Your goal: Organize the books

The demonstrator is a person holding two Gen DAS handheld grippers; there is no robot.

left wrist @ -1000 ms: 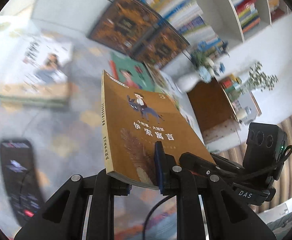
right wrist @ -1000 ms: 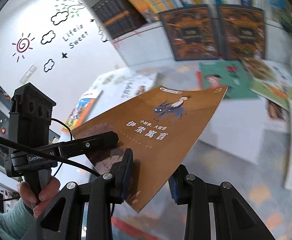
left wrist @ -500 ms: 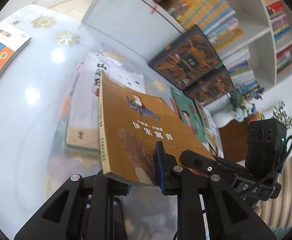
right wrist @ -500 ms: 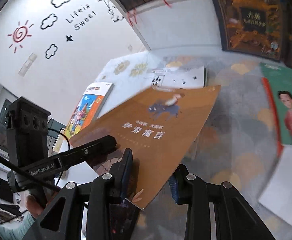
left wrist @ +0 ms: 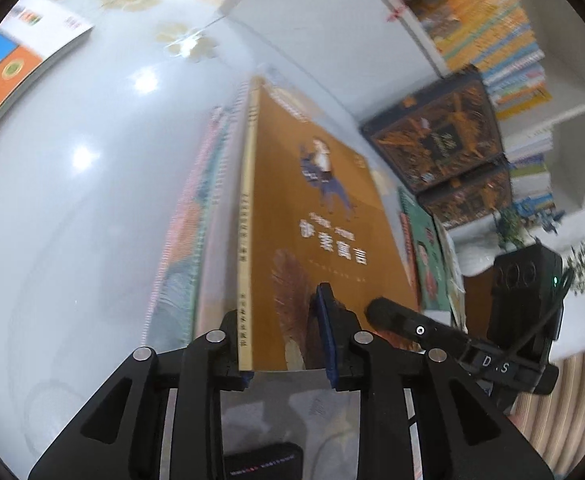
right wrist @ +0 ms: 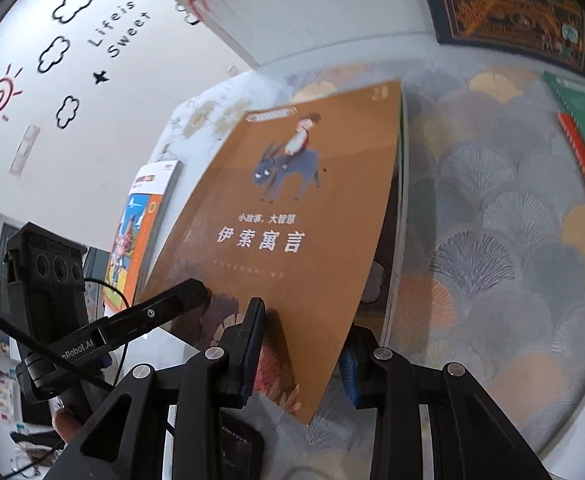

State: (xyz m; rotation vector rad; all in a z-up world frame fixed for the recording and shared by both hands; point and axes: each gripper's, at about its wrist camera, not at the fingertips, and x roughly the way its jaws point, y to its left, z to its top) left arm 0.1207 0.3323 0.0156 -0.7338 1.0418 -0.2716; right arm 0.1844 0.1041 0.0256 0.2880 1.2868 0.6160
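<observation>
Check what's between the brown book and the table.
A stack of other books lies under the brown book, on the table. Its spines show best in the left wrist view.

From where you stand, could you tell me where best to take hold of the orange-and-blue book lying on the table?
Probably its long edge facing the middle of the white table, approached low from there: the orange-and-blue book lies flat, cover up, so only its thin sides offer a pinch.
</observation>
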